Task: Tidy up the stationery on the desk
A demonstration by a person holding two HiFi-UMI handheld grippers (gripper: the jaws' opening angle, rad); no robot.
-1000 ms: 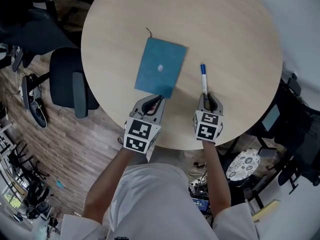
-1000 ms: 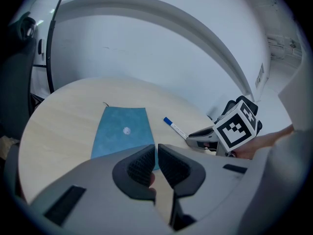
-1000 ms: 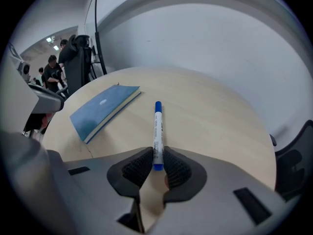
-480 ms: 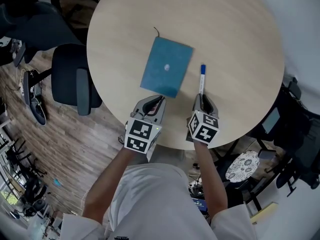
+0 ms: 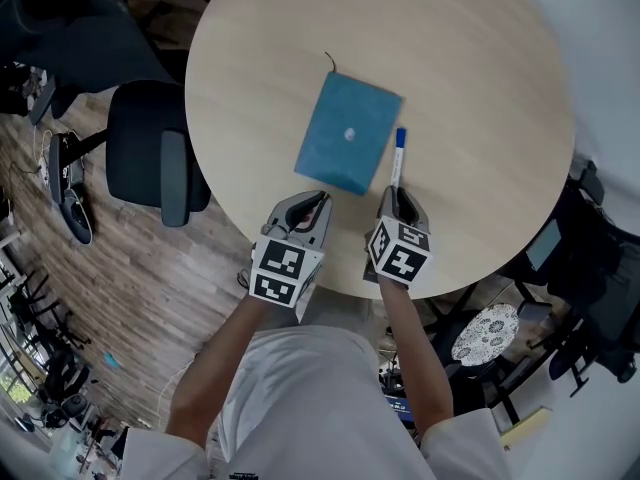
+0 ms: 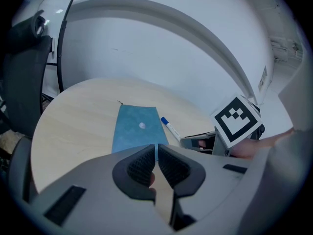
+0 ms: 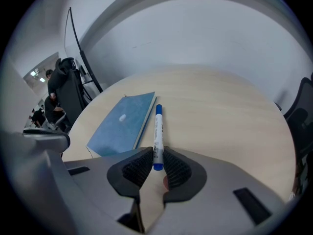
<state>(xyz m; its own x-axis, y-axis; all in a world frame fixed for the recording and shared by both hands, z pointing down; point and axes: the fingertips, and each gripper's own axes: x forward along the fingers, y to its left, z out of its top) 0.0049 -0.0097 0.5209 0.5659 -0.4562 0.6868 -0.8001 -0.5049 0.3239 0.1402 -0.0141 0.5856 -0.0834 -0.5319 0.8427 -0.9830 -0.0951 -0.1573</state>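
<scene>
**Pen held beside a notebook on a round table**

The right gripper (image 7: 157, 153) is clenched on the near end of a white pen (image 7: 158, 124) with blue ends. The pen runs straight out ahead of the jaws, its long axis in line with the way the gripper points. It sits low over a pale wooden table (image 5: 470, 78). Whether its far tip touches the wood cannot be told.

Ahead and just left of this gripper, a blue notebook (image 7: 122, 121) lies flat. Its right edge runs almost parallel to the pen, with only a narrow strip of table between them.

The left gripper (image 6: 155, 150) has its jaws pressed together with a thin sliver of blue between the pads. It appears to pinch the notebook's near edge, and the cover stretches away in front of it.

The pen already lines up with the notebook's long side. Placing it on or against the cover likely needs only a short sideways shift to the left by the right hand.
</scene>
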